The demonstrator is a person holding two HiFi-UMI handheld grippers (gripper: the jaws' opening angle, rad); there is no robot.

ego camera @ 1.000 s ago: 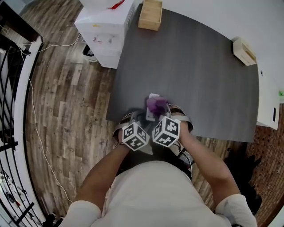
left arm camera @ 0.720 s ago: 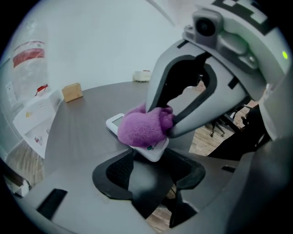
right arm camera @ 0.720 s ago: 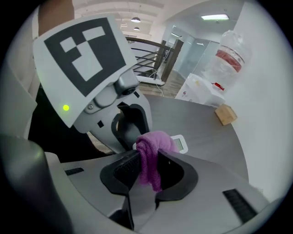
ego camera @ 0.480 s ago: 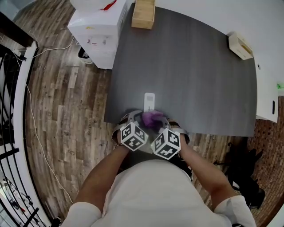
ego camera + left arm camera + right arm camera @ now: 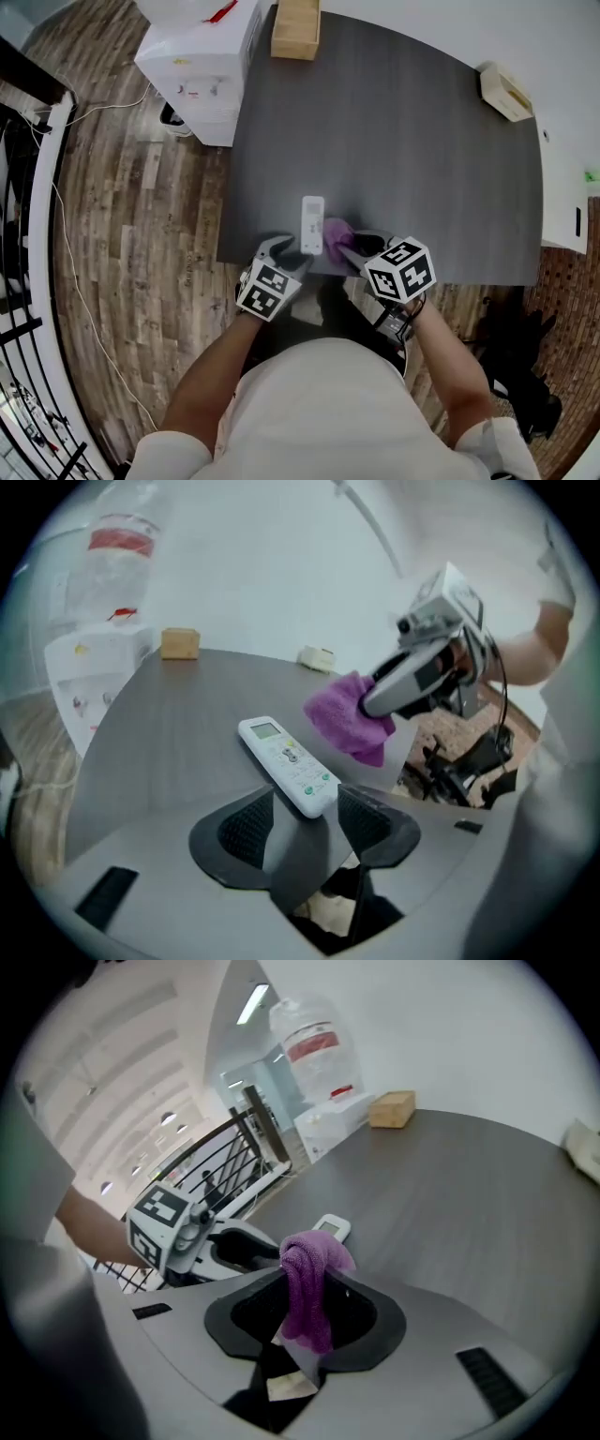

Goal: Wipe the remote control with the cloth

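A white remote control [image 5: 312, 224] lies flat on the dark grey table [image 5: 422, 159], close to its front edge. My left gripper [image 5: 293, 255] is shut on the remote's near end [image 5: 314, 799], which sits between the two black pads. My right gripper [image 5: 345, 242] is shut on a purple cloth [image 5: 336, 231], bunched between its jaws [image 5: 307, 1283]. The cloth hangs just right of the remote and is off its face [image 5: 349, 719]. In the right gripper view the remote's far end [image 5: 330, 1227] shows behind the cloth, with the left gripper [image 5: 202, 1232] beside it.
A wooden box [image 5: 295, 28] sits at the table's far left corner and a small pale tray [image 5: 506, 92] at the far right. A white water dispenser [image 5: 197, 66] stands left of the table on the wood floor. A black railing [image 5: 19, 187] runs along the left.
The cloth has come off the remote, first toward me and then to its right. My right gripper swung right with it. The left gripper stays at the remote's near end.
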